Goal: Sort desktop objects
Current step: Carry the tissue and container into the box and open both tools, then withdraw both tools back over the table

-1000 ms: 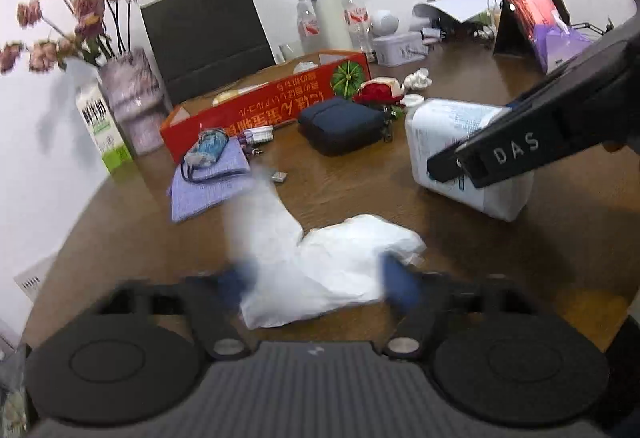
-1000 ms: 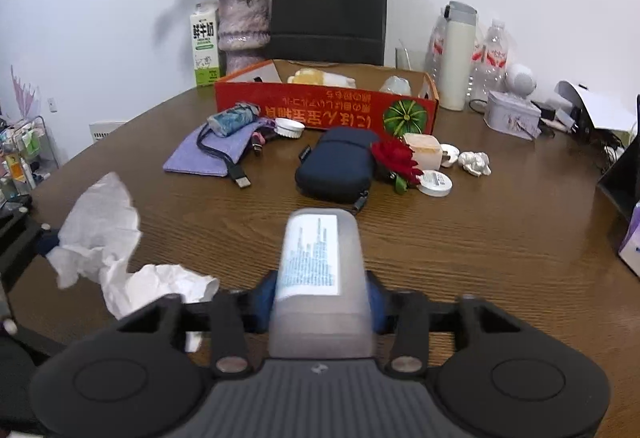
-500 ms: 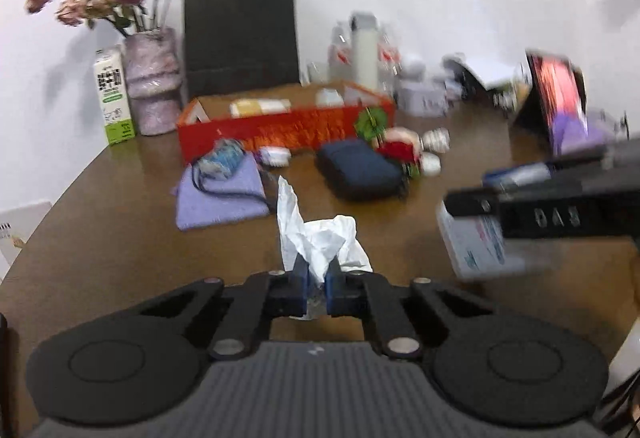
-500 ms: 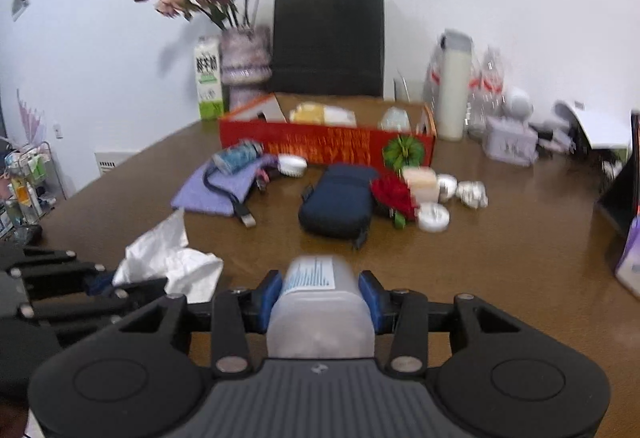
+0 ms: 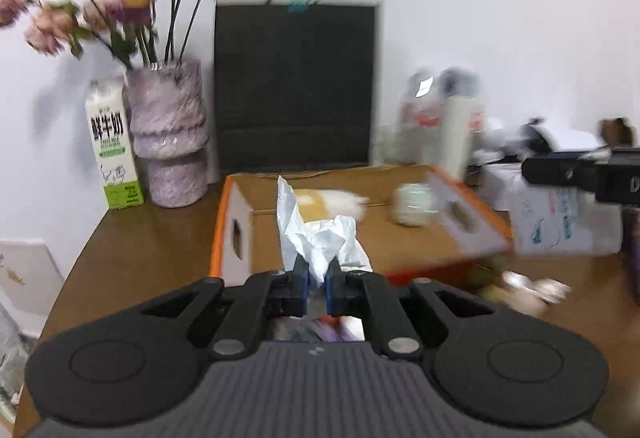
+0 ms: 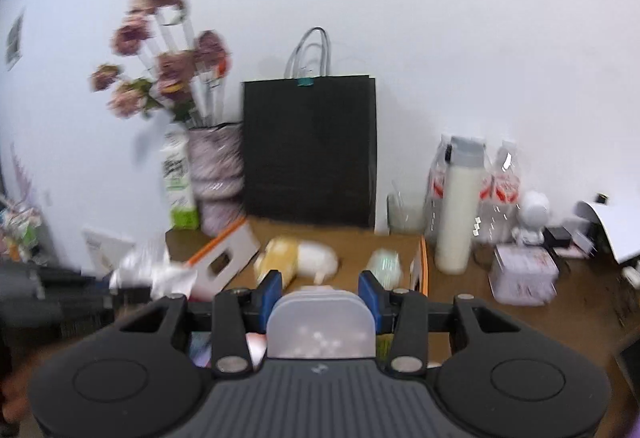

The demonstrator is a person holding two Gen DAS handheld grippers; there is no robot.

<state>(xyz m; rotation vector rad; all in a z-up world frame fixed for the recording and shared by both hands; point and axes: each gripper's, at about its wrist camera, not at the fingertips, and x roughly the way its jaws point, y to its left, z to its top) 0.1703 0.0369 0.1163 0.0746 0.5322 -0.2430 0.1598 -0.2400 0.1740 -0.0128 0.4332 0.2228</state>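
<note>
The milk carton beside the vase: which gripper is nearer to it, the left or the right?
Left. The left gripper, holding the tissue, is over the box's left end, the end toward the milk carton. The right gripper is further right along the box.

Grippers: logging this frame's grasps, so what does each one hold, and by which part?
Left gripper pinches the crumpled tissue at its lower end. Right gripper clamps the wipes pack by its sides.

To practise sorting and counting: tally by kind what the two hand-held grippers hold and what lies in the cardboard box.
Crumpled tissue, in left hand-held gripper: 1
White pack, in right hand-held gripper: 1
Yellow packet, in cardboard box: 1
White item, in box: 1
Pale green item, in box: 1
Total: 5
</note>
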